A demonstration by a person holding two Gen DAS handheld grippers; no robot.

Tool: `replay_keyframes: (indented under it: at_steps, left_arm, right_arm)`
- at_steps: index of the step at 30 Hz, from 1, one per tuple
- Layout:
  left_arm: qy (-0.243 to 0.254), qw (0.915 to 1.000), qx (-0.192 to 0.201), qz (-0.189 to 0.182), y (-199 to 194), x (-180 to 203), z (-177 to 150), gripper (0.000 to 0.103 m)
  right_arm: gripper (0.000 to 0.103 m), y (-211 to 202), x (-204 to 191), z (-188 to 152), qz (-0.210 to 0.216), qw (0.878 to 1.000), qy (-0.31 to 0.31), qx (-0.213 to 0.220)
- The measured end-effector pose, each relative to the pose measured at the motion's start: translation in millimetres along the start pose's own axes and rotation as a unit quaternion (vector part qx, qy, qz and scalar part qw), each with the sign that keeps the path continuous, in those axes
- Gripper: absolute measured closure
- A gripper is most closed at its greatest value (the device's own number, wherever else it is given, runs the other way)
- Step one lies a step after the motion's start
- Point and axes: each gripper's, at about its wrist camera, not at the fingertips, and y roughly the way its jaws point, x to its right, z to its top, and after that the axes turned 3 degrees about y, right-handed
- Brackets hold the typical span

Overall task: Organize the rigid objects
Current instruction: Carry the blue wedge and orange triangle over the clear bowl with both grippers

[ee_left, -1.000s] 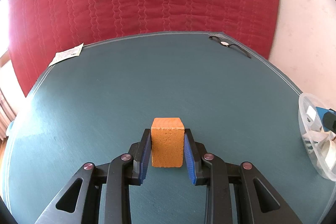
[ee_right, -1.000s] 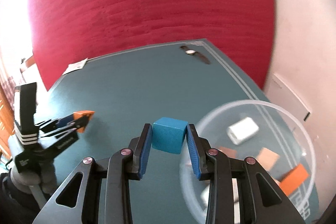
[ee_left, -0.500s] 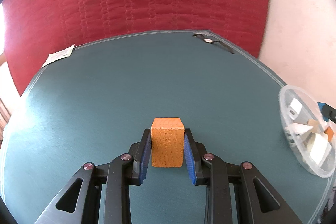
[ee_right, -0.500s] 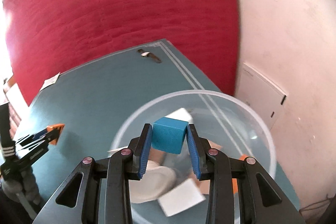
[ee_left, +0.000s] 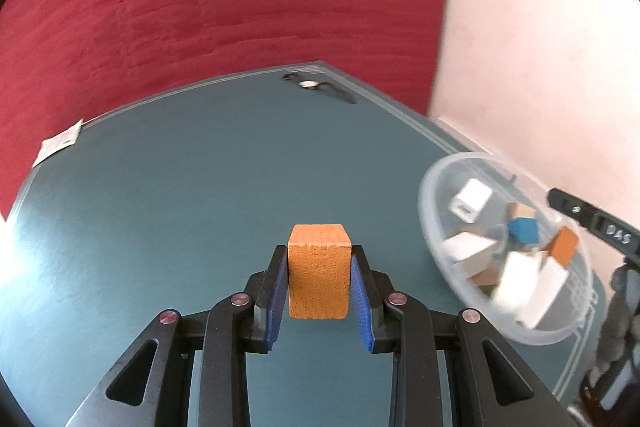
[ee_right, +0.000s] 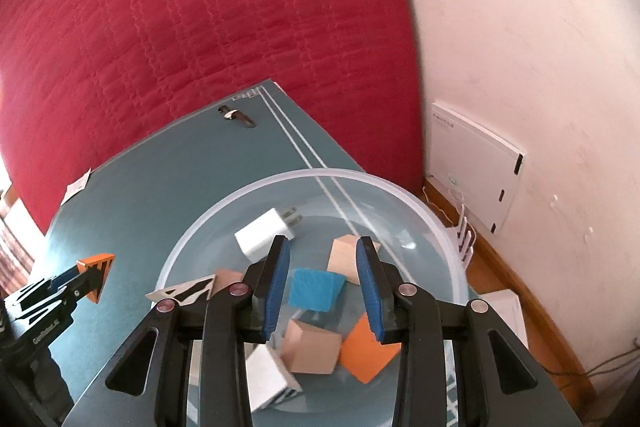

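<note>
My left gripper [ee_left: 319, 285] is shut on an orange wooden block [ee_left: 318, 281] and holds it above the teal table [ee_left: 180, 187]. The clear plastic bowl [ee_left: 440, 259] sits to its right, near the table's right edge. My right gripper [ee_right: 323, 285] is open above the bowl [ee_right: 200, 231]. A blue block [ee_right: 316, 290] lies in the bowl below its fingers, apart from both pads. The bowl also holds wooden blocks [ee_right: 311, 347], an orange block [ee_right: 366, 353] and white chargers [ee_right: 264, 233]. The blue block also shows in the left wrist view [ee_left: 524, 230].
A black wristwatch [ee_left: 320, 87] lies at the table's far edge. A white paper slip [ee_left: 58, 146] lies at the far left edge. A red quilted backdrop [ee_left: 220, 7] stands behind the table. A white wall [ee_right: 520, 67] and white box [ee_right: 476, 163] are at the right.
My right gripper has opened and let go of the blue block, which now lies in the bowl. My left gripper has moved right toward the bowl with the orange block.
</note>
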Motion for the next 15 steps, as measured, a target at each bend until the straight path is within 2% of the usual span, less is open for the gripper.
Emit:
replay_keyframes:
  at_steps: [4,8,15]
  left_arm:
    - [0.016,0.9996,-0.003,-0.022,2.6,20.3,7.9,0.072]
    - [0.030,0.9985,-0.009,-0.046,9.6,41.3,18.3,0.072]
    - [0.050,0.9955,-0.012,-0.080,18.6,76.3,34.1,0.072]
  right_arm:
    - [0.066,1.7,7.4,-0.3,-0.005,1.000,0.009,-0.002]
    - [0.056,-3.8,15.5,1.8,-0.012,1.000,0.018,0.005]
    - [0.055,-10.7,22.1,3.7,-0.014,0.999,0.026,0.020]
